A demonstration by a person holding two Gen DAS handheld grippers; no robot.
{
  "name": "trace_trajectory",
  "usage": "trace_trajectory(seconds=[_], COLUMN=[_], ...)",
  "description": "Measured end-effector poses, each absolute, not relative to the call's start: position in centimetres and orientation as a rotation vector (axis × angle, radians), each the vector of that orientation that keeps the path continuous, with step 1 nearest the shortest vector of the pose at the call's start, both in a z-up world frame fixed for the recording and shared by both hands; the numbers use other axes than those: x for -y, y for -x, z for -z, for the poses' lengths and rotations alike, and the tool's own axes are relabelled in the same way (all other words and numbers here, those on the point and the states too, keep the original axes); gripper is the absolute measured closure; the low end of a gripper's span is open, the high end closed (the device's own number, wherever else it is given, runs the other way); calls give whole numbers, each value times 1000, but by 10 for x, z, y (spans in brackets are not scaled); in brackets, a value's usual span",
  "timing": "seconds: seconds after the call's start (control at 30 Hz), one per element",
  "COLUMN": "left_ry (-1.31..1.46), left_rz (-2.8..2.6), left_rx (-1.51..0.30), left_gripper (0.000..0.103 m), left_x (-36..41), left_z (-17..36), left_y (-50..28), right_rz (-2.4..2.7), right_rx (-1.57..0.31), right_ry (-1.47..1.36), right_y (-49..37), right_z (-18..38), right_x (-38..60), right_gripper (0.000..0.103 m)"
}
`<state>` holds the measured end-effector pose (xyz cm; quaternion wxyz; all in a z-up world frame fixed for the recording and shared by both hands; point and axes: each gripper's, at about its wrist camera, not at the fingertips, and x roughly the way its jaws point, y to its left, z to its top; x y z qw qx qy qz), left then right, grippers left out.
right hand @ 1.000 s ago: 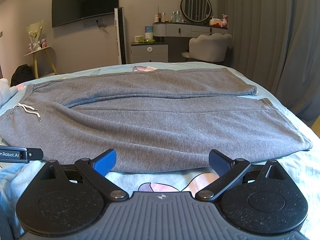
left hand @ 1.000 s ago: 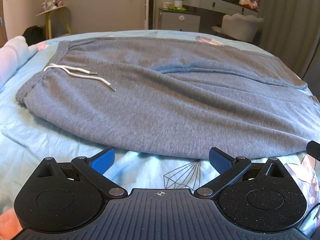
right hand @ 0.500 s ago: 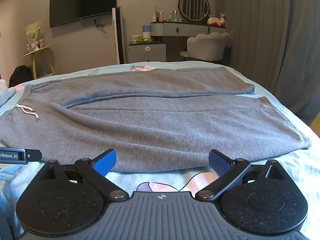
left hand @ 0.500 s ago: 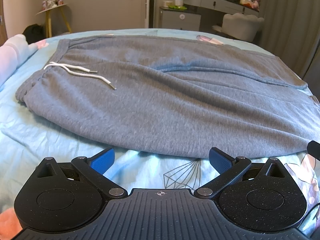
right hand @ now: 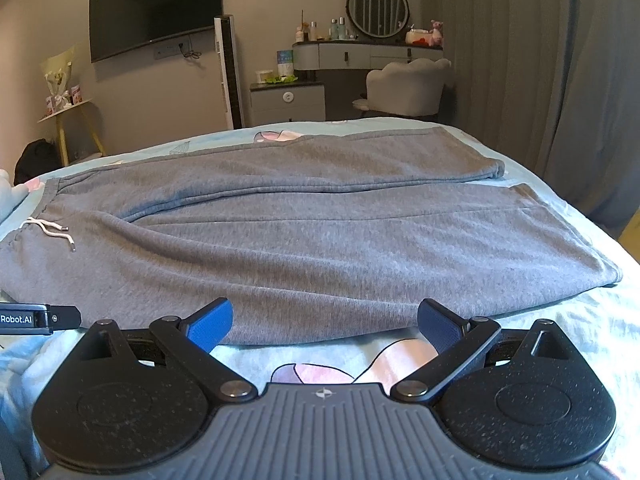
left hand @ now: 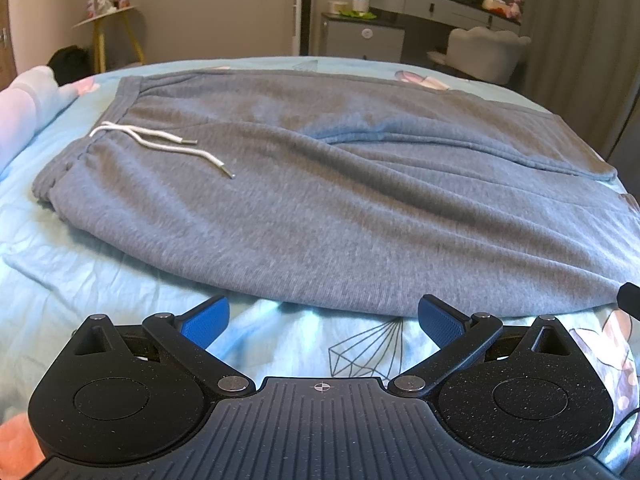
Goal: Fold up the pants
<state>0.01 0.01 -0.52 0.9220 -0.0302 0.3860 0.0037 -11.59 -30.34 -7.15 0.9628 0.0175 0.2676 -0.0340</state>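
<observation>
Left wrist: one pants (left hand: 340, 208), two claws spread, empty.

grey pants (right hand: 320, 236) flat beyond spread right gripper (right hand: 322, 320)

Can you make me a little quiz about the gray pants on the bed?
1. True or false: the gray pants are already folded in half.
2. What colour is the drawstring?
3. The left hand-held gripper is: A) shut on the pants, B) open, short of the pants' near edge, C) holding the drawstring.

Key:
1. False; both legs lie spread side by side on the bed.
2. White.
3. B; the right hand-held gripper is also open.
</observation>
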Motion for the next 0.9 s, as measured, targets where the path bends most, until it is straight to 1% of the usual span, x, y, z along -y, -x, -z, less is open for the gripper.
trace_trajectory(seconds=[0.9], left_ry=[72], left_rz=[-31], left_rx=[-800], left_gripper=[0], left_x=[-2], left_z=[5], left_y=[0], right_rz=[47], right_rx=[-574], right_ry=[-87], right_y=[114], right_z=[71], right_x=[307], right_gripper=[4])
